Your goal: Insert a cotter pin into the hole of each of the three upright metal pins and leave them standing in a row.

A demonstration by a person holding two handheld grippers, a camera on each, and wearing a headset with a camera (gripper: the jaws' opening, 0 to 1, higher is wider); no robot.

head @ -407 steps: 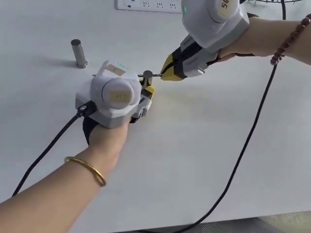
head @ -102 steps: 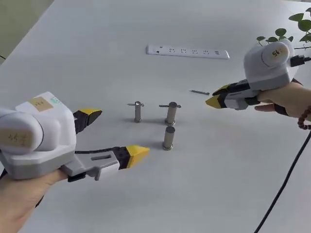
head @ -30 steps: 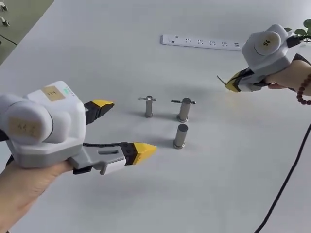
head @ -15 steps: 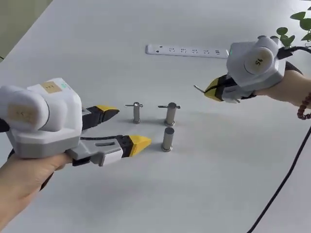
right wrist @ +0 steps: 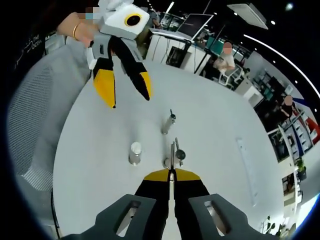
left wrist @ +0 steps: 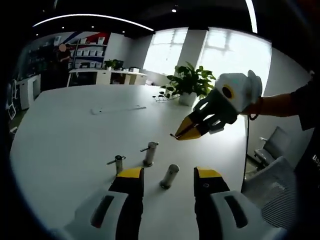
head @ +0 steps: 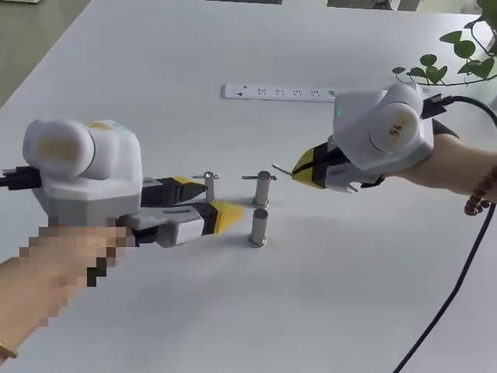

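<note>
Three upright metal pins stand mid-table. The far-left pin (head: 209,186) and the far-right pin (head: 262,189) each carry a cotter pin through the top. The near pin (head: 258,227) has a bare top. My left gripper (head: 208,199) is open, its yellow tips just left of the near pin, which lies ahead between the jaws (left wrist: 170,176). My right gripper (head: 304,172) is shut on a thin cotter pin (right wrist: 172,152), its free end (head: 283,169) hovering just right of the far-right pin. The left gripper (right wrist: 122,85) appears open beyond the pins.
A white power strip (head: 279,92) lies at the back of the white table (head: 326,303). A potted plant (head: 458,54) stands at the back right. A black cable (head: 458,272) trails from the right gripper across the table's right side.
My right gripper has come left and down toward the pins, holding the cotter pin. My left gripper has slid right, closer to the near pin. The camera has shifted too.
</note>
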